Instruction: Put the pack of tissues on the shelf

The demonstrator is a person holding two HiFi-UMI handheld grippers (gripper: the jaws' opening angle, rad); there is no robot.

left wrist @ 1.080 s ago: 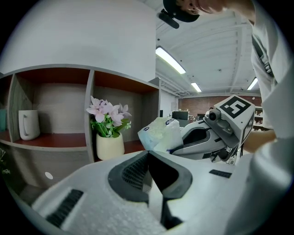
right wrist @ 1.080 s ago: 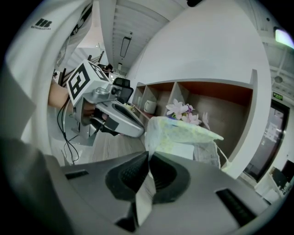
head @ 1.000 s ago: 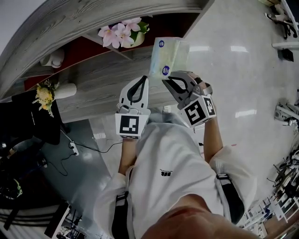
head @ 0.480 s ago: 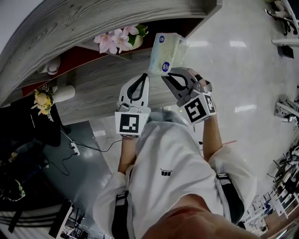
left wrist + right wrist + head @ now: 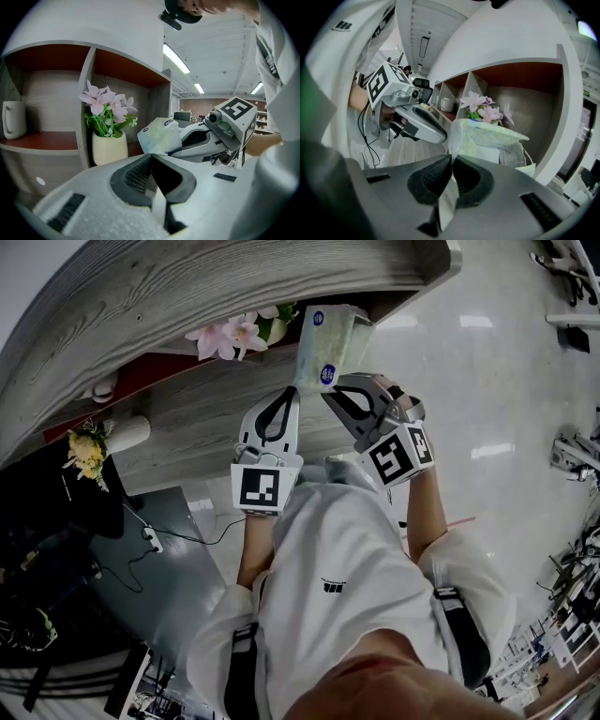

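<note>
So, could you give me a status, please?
Right tool shut on pale green tissue pack, raised at grey wooden shelf. Left tool shut, empty. Pink flowers in cream pot beside pack.

Grey, matt wood grain on the shelf (image 5: 187, 296) (reddish-brown panels inside), and the pack of tissues (image 5: 328, 343) shines in crinkly clear plastic film. The floor (image 5: 487, 381) is polished glossy, mirroring the lights; the vase (image 5: 109, 147) looks matt cream.

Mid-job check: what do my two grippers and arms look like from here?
The left gripper is white, the right gripper grey; both have dark padded jaws curving to a tip. Each carries a cube with black-and-white square markers, left cube and right cube. The person wears a white short-sleeved shirt with a small dark logo.
</note>
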